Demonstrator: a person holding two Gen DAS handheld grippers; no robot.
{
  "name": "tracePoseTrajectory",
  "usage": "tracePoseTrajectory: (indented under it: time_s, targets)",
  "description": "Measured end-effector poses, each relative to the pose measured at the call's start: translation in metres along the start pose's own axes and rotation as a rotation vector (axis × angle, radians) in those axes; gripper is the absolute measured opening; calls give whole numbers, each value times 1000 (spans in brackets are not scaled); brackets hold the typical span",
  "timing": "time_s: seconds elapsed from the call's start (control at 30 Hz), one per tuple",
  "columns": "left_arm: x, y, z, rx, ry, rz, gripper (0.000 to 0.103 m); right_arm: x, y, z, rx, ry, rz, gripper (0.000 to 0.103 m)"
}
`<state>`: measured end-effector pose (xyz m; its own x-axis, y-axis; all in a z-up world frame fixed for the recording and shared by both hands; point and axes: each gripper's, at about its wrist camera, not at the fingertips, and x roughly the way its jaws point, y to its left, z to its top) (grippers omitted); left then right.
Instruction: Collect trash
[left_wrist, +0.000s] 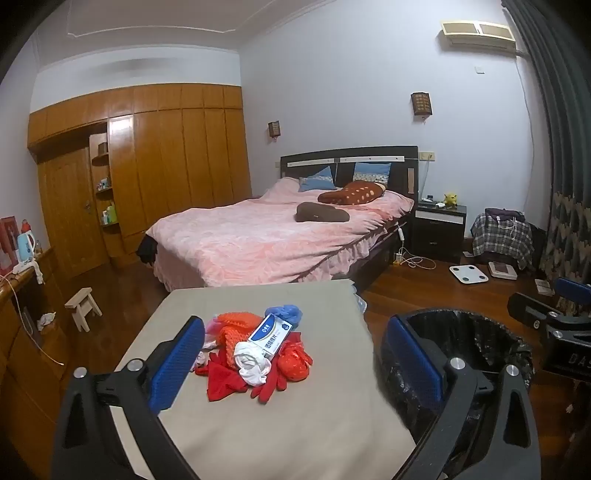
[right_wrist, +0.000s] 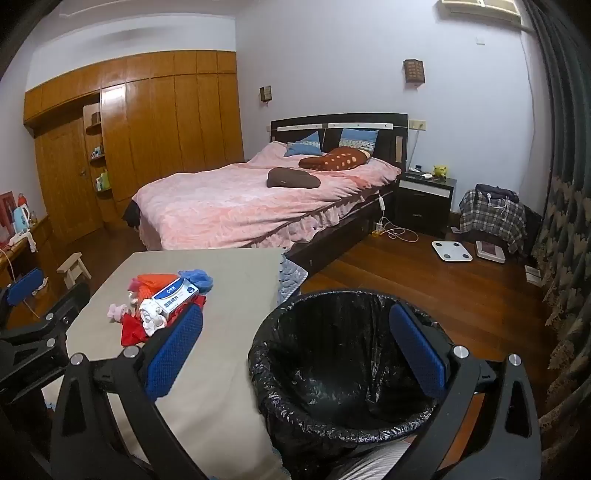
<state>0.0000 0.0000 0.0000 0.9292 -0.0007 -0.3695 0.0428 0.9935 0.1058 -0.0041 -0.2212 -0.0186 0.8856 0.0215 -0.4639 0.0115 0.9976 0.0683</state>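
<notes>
We see a bed (left_wrist: 280, 236) behind a grey-clothed table (left_wrist: 258, 417), with a black-lined bin (right_wrist: 343, 369) just beside the table's right edge. On the table lies the trash pile (left_wrist: 255, 354): red and orange scraps, a white wad, and on top a blue-and-white box (left_wrist: 271, 336) whose long axis runs from near-left to far-right. The left gripper (left_wrist: 295, 365) is spread wide and empty, tilted downward, with the pile directly ahead between its fingers. The right gripper (right_wrist: 295, 358), likewise spread and empty, faces the bin; in its view the pile (right_wrist: 159, 306) lies ahead and to the left, beyond its left finger. We judge the left gripper nearer and better aligned, though the box lies obliquely across its gap.
</notes>
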Motion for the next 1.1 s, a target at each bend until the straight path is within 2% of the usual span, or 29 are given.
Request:
tracePoseTrajectory:
  time_s: [1.1]
  targets:
    - [2, 5, -5, -9, 10, -7, 97, 1, 4, -2, -4, 4, -1, 98]
